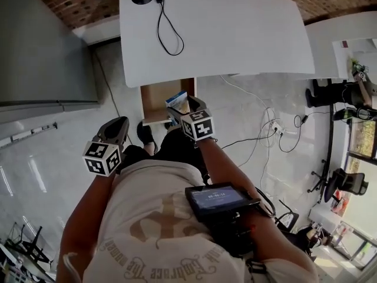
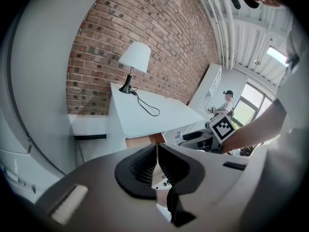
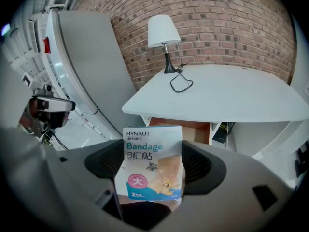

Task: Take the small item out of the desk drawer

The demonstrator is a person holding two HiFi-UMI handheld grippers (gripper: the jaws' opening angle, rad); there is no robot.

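A small flat bandage packet [image 3: 152,163], white and pale blue, stands upright between the pads of my right gripper [image 3: 153,166], which is shut on it. In the head view the packet [image 1: 176,101] shows as a blue-white tip above the right gripper [image 1: 184,108], held over the open wooden drawer [image 1: 159,96] under the white desk [image 1: 218,28]. The same drawer [image 3: 177,128] lies beyond the packet, its inside mostly hidden. My left gripper [image 1: 115,128] hangs to the left, apart from the drawer. Its jaws [image 2: 156,164] are pressed together with nothing between them.
A white lamp [image 3: 162,33] with a black cable [image 1: 166,31] stands at the desk's back. A grey cabinet [image 1: 41,46] stands to the left. More cables [image 1: 268,131] lie on the floor at the right. A second white desk [image 1: 344,40] and office chairs [image 1: 347,181] are further right.
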